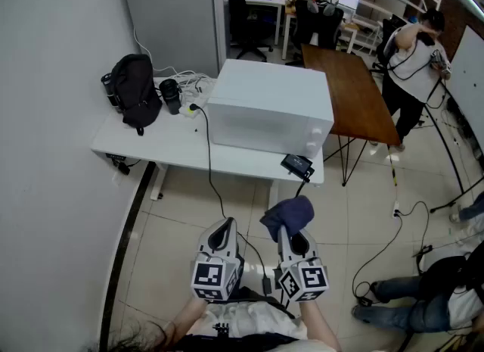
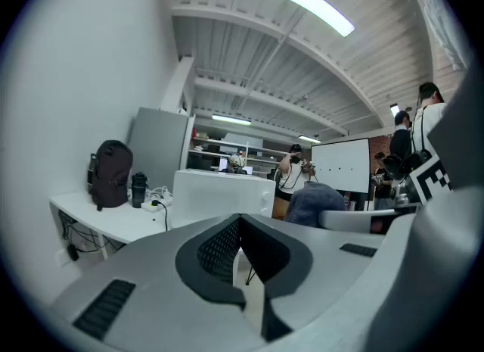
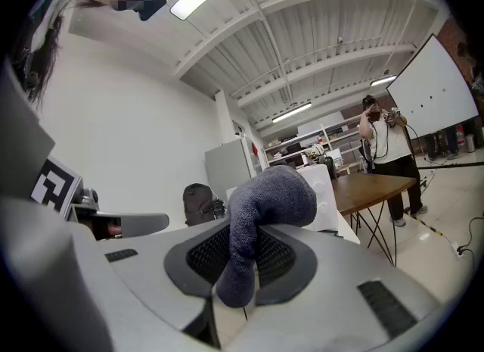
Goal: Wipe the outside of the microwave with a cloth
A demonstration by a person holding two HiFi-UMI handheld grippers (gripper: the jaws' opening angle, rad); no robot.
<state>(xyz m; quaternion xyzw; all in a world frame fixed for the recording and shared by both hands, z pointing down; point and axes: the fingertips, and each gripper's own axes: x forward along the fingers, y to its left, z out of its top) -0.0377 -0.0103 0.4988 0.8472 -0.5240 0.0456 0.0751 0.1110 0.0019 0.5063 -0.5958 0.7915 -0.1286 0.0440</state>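
The white microwave (image 1: 268, 108) stands on a white table (image 1: 181, 144), well ahead of both grippers; it also shows small in the left gripper view (image 2: 223, 199). My right gripper (image 1: 288, 231) is shut on a dark blue cloth (image 1: 288, 216), which bunches above its jaws (image 3: 266, 205). My left gripper (image 1: 224, 229) is shut with nothing in it (image 2: 240, 225). Both are held low over the tiled floor, short of the table's near edge.
A black backpack (image 1: 136, 91), a dark cup (image 1: 171, 95) and a power strip with cables sit on the table's left part. A black adapter (image 1: 297, 166) lies at the table's front edge. A brown table (image 1: 350, 90) and a standing person (image 1: 412, 63) are to the right.
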